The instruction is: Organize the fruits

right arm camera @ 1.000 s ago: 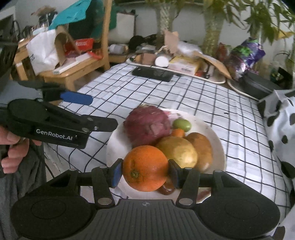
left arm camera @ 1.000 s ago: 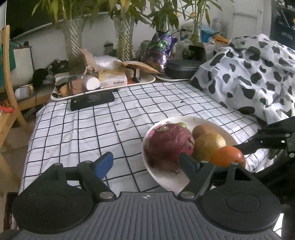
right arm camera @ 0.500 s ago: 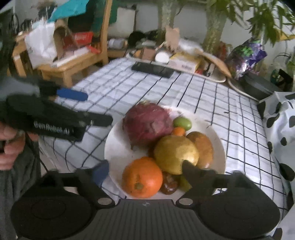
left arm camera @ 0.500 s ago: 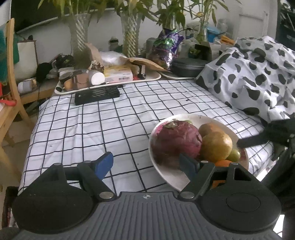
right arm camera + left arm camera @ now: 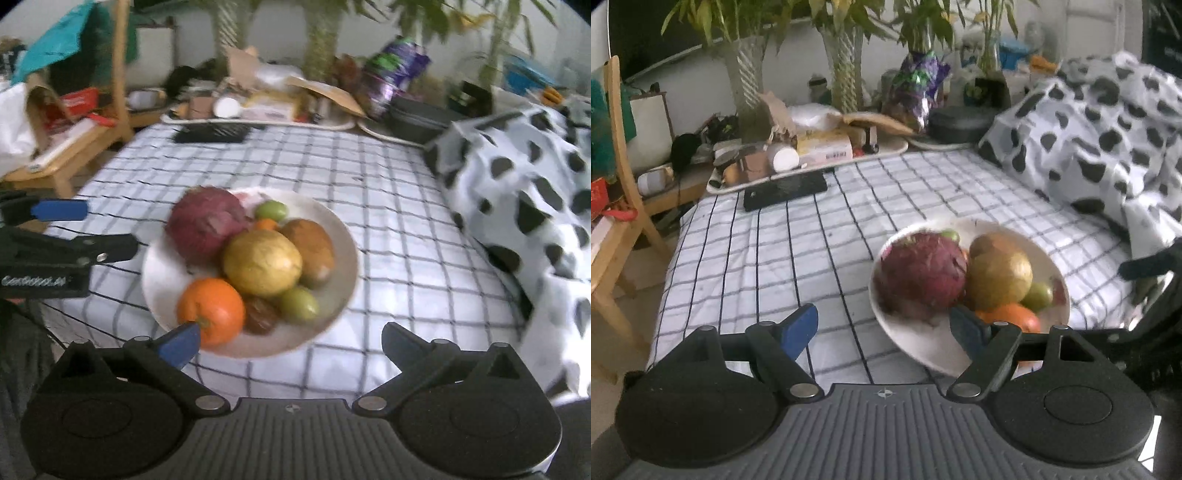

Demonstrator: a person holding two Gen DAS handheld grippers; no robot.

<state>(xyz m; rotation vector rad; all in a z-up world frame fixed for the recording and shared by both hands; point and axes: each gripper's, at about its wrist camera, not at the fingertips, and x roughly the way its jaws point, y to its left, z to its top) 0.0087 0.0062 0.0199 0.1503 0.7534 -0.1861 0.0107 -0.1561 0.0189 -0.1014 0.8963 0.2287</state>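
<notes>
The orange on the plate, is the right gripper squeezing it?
No, the right gripper is wide open, and the orange lies free on the plate.

Each gripper [image 5: 290, 341] is black with blue pads [image 5: 179, 343], silver pivot screws and a ribbed grey base.

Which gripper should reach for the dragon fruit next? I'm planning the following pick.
Left, probably. The left gripper is open, beside the plate, on the dragon fruit's side. The right gripper, also open, has the orange and yellow fruit between.
</notes>
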